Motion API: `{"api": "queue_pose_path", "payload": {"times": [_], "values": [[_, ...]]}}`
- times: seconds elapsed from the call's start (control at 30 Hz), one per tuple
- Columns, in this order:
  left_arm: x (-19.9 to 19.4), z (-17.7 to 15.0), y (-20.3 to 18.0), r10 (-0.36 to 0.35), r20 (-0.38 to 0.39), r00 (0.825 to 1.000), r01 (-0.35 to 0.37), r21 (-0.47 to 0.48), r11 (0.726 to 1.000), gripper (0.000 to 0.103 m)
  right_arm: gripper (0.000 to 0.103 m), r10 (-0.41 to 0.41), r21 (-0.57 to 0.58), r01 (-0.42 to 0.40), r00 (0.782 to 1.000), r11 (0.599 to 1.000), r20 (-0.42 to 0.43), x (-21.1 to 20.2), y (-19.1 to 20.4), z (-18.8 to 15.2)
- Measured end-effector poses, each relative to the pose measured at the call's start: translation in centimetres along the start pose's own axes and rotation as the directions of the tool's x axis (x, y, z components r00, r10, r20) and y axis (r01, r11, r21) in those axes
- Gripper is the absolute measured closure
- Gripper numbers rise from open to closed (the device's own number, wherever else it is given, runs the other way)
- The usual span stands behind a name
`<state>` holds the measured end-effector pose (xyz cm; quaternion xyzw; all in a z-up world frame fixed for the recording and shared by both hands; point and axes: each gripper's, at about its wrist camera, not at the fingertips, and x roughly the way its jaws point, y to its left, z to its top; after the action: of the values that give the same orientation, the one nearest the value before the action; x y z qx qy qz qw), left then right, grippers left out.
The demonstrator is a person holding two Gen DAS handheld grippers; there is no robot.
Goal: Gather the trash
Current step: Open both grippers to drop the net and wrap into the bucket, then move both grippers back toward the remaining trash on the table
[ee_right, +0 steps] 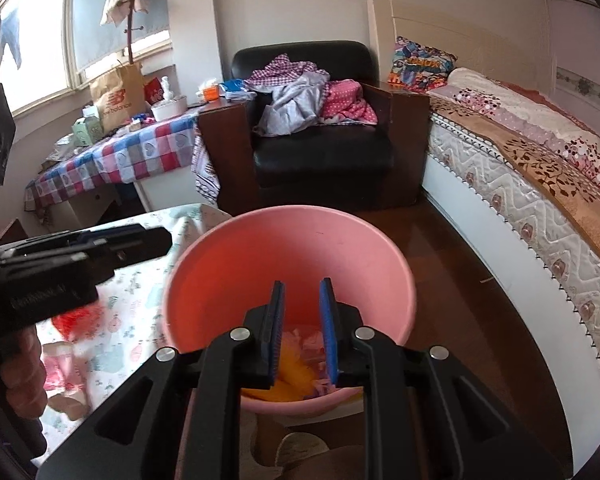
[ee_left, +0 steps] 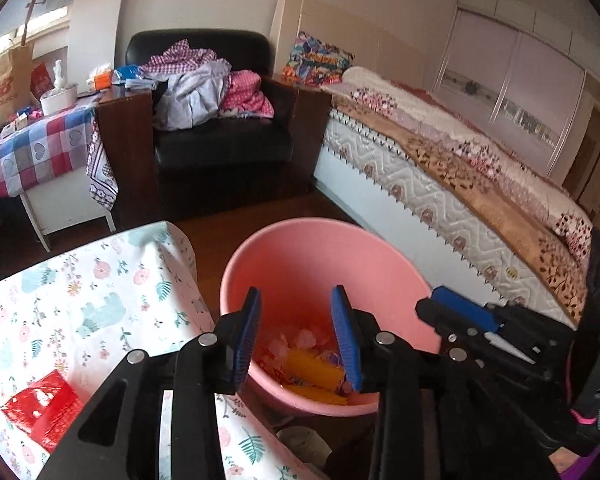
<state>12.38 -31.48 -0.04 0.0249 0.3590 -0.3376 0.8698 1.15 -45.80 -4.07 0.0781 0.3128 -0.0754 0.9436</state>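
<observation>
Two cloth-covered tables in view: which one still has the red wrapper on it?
The floral-cloth table beside the pink bucket holds the red wrapper; the checked-cloth table stands farther back, under the window.

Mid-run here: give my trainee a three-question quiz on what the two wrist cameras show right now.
1. True or false: both claws, left and right, hold nothing.
2. Where is the red wrapper? A) in the bin B) on the floral cloth C) on the armchair
3. Fill in: the pink bin already holds ____ and other wrappers.

Key: 1 true, both are open above the bin. 2 B, it lies on the floral cloth left of the bin. 3 yellow.
</observation>
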Motion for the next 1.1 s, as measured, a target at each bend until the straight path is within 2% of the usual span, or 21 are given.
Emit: {"api": "queue_pose_path", "payload": {"times": [0.03,0.1,0.13,0.27,0.47,0.63,0.77,0.9,0.97,1.1], "values": [[-0.6,0.1,0.1,0.0,0.008,1.0,0.0,-0.001,1.0,0.067,0.084,0.007,-0.001,-0.007,1.0,1.0,0.003,-0.3,0.2,0.1],[-2.4,0.1,0.5,0.007,0.035,0.999,-0.007,0.004,1.0,0.059,0.066,0.033,-0.003,-0.033,0.999,0.999,0.009,-0.9,0.9,0.1],[-3.3,0.0,0.8,0.012,0.05,0.999,-0.012,0.007,1.0,0.057,0.064,0.051,-0.004,-0.051,0.999,0.999,0.013,-1.2,1.3,0.0],[-6.7,-0.6,2.4,0.046,0.091,0.995,-0.047,0.007,0.999,0.057,0.063,0.101,-0.024,-0.1,0.995,0.995,0.021,-2.3,3.0,-0.1],[-12.5,-1.9,6.8,0.13,0.137,0.982,-0.123,-0.054,0.991,0.057,0.063,0.21,-0.056,-0.209,0.978,0.976,0.016,-3.6,6.4,-0.6],[-17.1,-4.0,10.5,0.224,0.153,0.963,-0.209,-0.105,0.972,0.057,0.063,0.318,-0.068,-0.322,0.946,0.944,-0.06,-3.4,9.5,-1.8],[-20.7,-6.8,13.8,0.312,0.137,0.94,-0.291,-0.152,0.945,0.057,0.063,0.369,-0.091,-0.38,0.921,0.92,-0.123,-3.3,11.9,-3.2],[-23.4,-10.3,16.9,0.383,0.085,0.92,-0.358,-0.215,0.909,0.057,0.063,0.409,-0.091,-0.424,0.9,0.901,-0.152,-3.6,13.3,-4.1],[-24.8,-12.4,18.2,0.398,0.049,0.916,-0.374,-0.253,0.892,0.057,0.063,0.422,-0.089,-0.439,0.892,0.894,-0.163,-3.7,13.9,-4.4],[-26.4,-16.0,19.1,0.403,0.0,0.915,-0.387,-0.282,0.878,0.057,0.063,0.437,-0.089,-0.457,0.881,0.885,-0.182,-3.6,14.8,-4.9]]}}
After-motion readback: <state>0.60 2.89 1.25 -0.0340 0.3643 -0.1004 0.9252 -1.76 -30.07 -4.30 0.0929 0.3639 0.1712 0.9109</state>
